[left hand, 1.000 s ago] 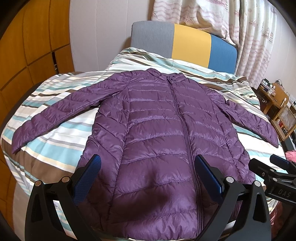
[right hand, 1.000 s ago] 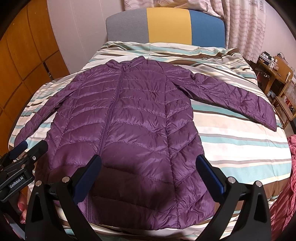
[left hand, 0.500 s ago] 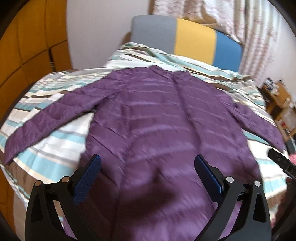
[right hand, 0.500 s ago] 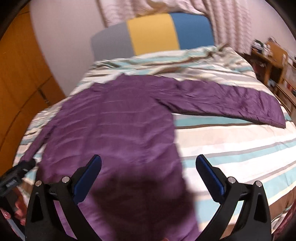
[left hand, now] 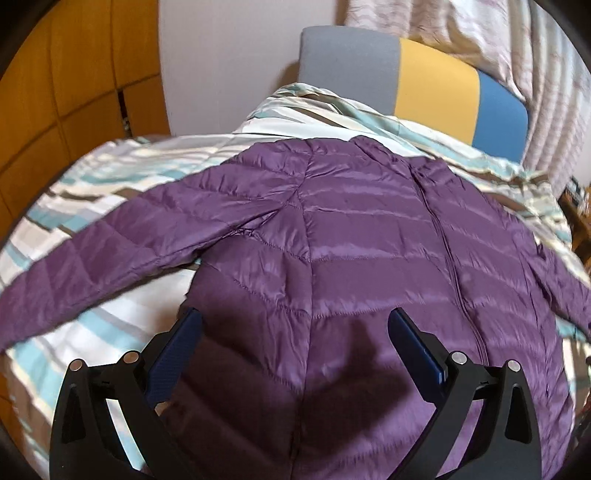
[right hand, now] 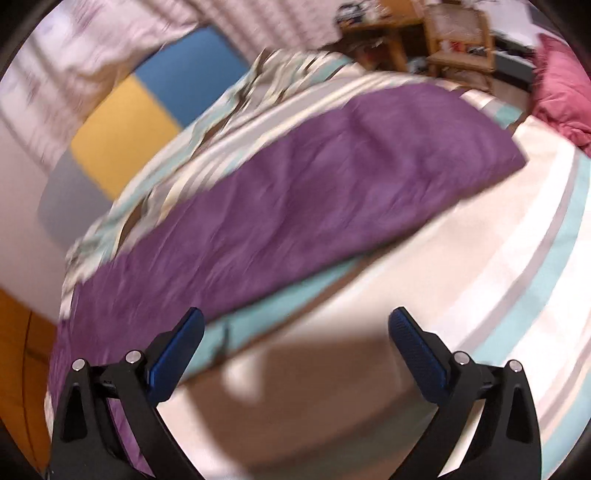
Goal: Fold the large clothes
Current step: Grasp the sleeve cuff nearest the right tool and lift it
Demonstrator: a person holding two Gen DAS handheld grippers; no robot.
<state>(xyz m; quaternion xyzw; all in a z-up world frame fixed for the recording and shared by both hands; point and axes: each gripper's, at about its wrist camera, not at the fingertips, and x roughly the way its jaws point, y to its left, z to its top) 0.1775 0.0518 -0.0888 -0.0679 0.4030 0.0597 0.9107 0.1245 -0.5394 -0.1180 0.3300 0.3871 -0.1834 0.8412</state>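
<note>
A purple quilted puffer jacket (left hand: 369, 258) lies flat, front up and zipped, on the striped bed (left hand: 110, 177). Its left sleeve (left hand: 110, 254) stretches out to the left. My left gripper (left hand: 295, 343) is open and empty, hovering over the jacket's left side below the armpit. In the blurred right wrist view the jacket's right sleeve (right hand: 314, 192) lies stretched across the bedspread (right hand: 480, 277), its cuff at the upper right. My right gripper (right hand: 295, 343) is open and empty above the bedspread, just in front of that sleeve.
A grey, yellow and blue headboard (left hand: 406, 74) stands at the far end of the bed, with curtains (left hand: 480, 33) behind. Orange wood panels (left hand: 55, 92) line the left wall. Wooden furniture (right hand: 443, 40) and a pink cloth (right hand: 561, 85) sit beyond the bed's right side.
Both grippers have moved forward from the jacket's hem. The left one went up the left side of the body. The right one swung right toward the right sleeve. Both stayed open.
</note>
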